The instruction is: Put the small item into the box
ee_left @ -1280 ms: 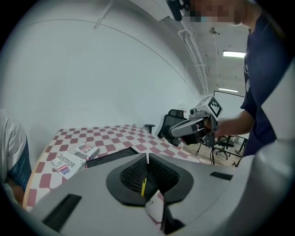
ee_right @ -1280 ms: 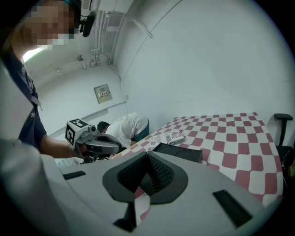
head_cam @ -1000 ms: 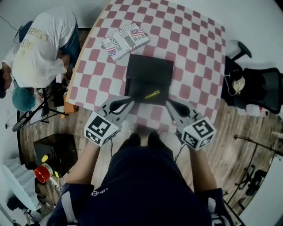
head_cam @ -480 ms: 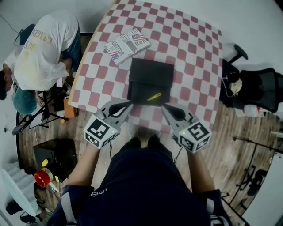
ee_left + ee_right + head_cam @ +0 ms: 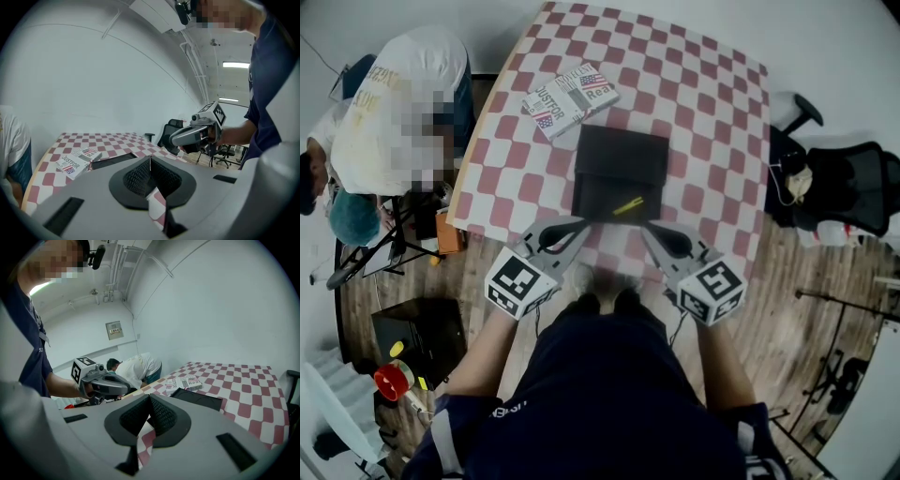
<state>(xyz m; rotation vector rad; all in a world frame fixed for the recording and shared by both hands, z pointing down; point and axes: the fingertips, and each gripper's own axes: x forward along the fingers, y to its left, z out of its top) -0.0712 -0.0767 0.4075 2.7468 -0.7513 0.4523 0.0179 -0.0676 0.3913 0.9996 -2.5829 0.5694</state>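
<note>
A black box (image 5: 620, 153) lies open on the checked table (image 5: 703, 103), its near half holding a small yellow item (image 5: 627, 204). My left gripper (image 5: 581, 223) hovers at the table's near edge, just short of the box's left front corner, jaws shut and empty. My right gripper (image 5: 648, 228) is level with it at the right front corner, also shut on nothing. In the left gripper view the pads (image 5: 140, 176) meet, with the box (image 5: 112, 160) ahead. The right gripper view shows closed pads (image 5: 161, 416) and the box (image 5: 197, 398) beyond.
A printed book (image 5: 567, 97) lies on the table beyond the box's left side. A person in a white shirt (image 5: 389, 103) bends over beside the table's left edge. A black office chair (image 5: 848, 192) stands to the right. Stands and a dark case (image 5: 412, 323) sit on the floor at left.
Both grippers have drawn back a little from the box's front edge toward the person. The yellow item has stayed in the box.
</note>
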